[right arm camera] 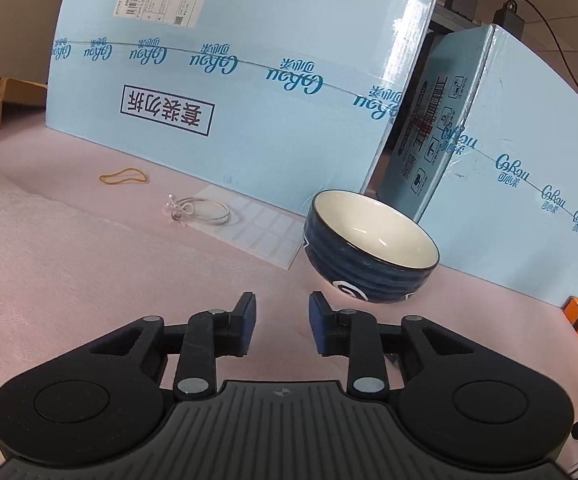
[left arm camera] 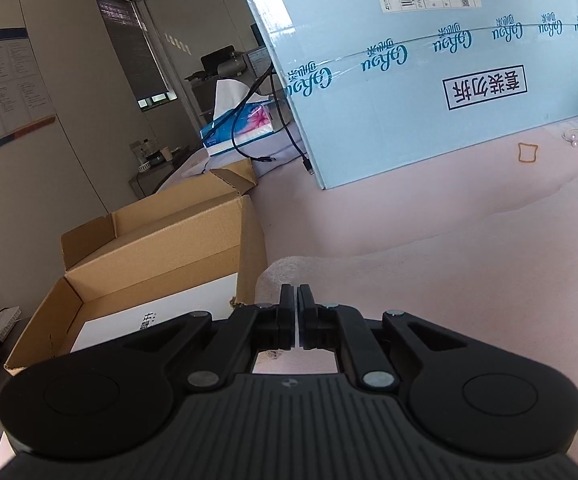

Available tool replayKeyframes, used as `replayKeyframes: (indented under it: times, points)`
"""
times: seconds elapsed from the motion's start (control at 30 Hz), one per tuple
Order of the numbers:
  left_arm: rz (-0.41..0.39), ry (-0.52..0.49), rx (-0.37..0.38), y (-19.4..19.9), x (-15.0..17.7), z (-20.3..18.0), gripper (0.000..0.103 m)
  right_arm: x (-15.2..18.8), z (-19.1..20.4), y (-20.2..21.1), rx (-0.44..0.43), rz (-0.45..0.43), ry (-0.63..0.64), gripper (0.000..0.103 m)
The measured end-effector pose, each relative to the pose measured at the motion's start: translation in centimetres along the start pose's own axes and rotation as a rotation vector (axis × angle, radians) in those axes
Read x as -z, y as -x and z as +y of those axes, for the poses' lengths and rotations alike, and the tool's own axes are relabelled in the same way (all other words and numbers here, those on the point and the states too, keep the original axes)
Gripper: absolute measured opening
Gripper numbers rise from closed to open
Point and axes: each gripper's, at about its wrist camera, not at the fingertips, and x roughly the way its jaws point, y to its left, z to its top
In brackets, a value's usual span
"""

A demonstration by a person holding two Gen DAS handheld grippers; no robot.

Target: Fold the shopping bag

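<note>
The shopping bag [left arm camera: 429, 264] is a pale pink, foam-like sheet spread flat over the table; it also fills the near ground of the right wrist view [right arm camera: 69, 264]. My left gripper [left arm camera: 297, 292] is shut at the bag's left edge, where the material curls up [left arm camera: 285, 266]; a thin white sliver shows between the pads, so it appears pinched on that edge. My right gripper [right arm camera: 281, 308] is open and empty, low over the pink surface, just in front of a blue bowl.
A big light-blue carton [left arm camera: 429, 80] stands at the back, with a second carton [right arm camera: 509, 184] to the right. A blue bowl [right arm camera: 369, 256], rubber band [right arm camera: 124, 177], clear ring [right arm camera: 205, 211] and label sheet [right arm camera: 261, 228] lie near it. An open cardboard box [left arm camera: 149, 264] sits at the left.
</note>
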Motion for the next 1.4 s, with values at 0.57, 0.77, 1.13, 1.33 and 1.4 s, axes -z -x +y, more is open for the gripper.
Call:
replayKeyframes:
  times: [0.57,0.77,1.13,1.33,1.4]
  points:
    - [-0.162,0.236,0.141,16.3,4.2,1.0,0.059,7.5,0.0,21.2,-0.191,-0.101,-0.215,0.045]
    - [-0.08,0.265,0.142,19.2,8.9,-1.4,0.064,11.7,-1.6,22.7,-0.046,-0.004,-0.259,0.045]
    - [-0.02,0.312,0.121,18.7,10.7,-2.9,0.07,10.8,-1.5,19.6,0.02,0.0,-0.216,0.043]
    - [0.016,0.344,0.097,18.4,11.9,-2.0,0.074,11.9,-2.9,18.2,-0.004,0.062,-0.301,0.043]
    - [0.015,0.348,0.101,18.3,12.0,-1.8,0.075,12.1,-2.8,18.4,-0.01,0.076,-0.309,0.043]
